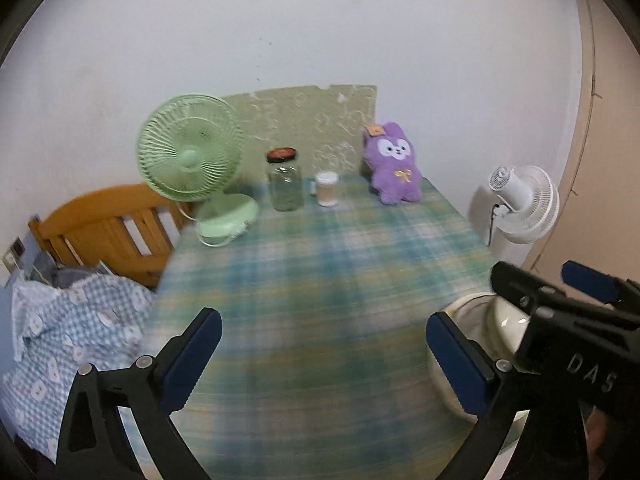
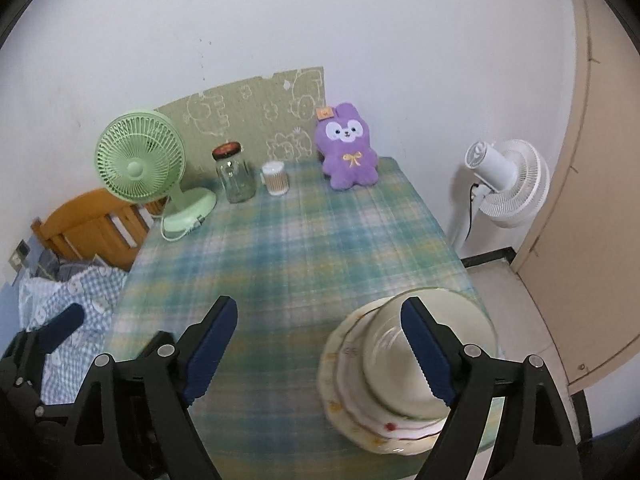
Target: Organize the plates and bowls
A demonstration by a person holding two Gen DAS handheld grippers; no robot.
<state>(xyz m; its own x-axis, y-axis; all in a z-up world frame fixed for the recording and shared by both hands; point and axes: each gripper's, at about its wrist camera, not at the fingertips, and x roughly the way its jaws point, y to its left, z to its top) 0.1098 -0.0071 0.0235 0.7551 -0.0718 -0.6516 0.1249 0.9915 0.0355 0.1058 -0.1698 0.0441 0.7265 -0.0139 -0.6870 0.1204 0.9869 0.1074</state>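
A stack of cream plates and bowls (image 2: 384,384) sits at the table's near right corner, the top piece a pale bowl (image 2: 396,356) over patterned plates (image 2: 352,412). My right gripper (image 2: 320,344) is open and empty just above the stack, its right finger (image 2: 424,348) over the bowl. In the left wrist view the stack (image 1: 480,320) shows at the right, partly hidden by the right gripper's body (image 1: 560,320). My left gripper (image 1: 324,356) is open and empty above the tablecloth, left of the stack.
The plaid-covered table (image 2: 280,248) carries a green desk fan (image 2: 140,160), a glass jar (image 2: 235,178), a cotton-swab cup (image 2: 275,178) and a purple plush toy (image 2: 348,152) along the far edge. A white standing fan (image 2: 504,180) stands right; a bed with checked bedding (image 2: 68,292) lies left.
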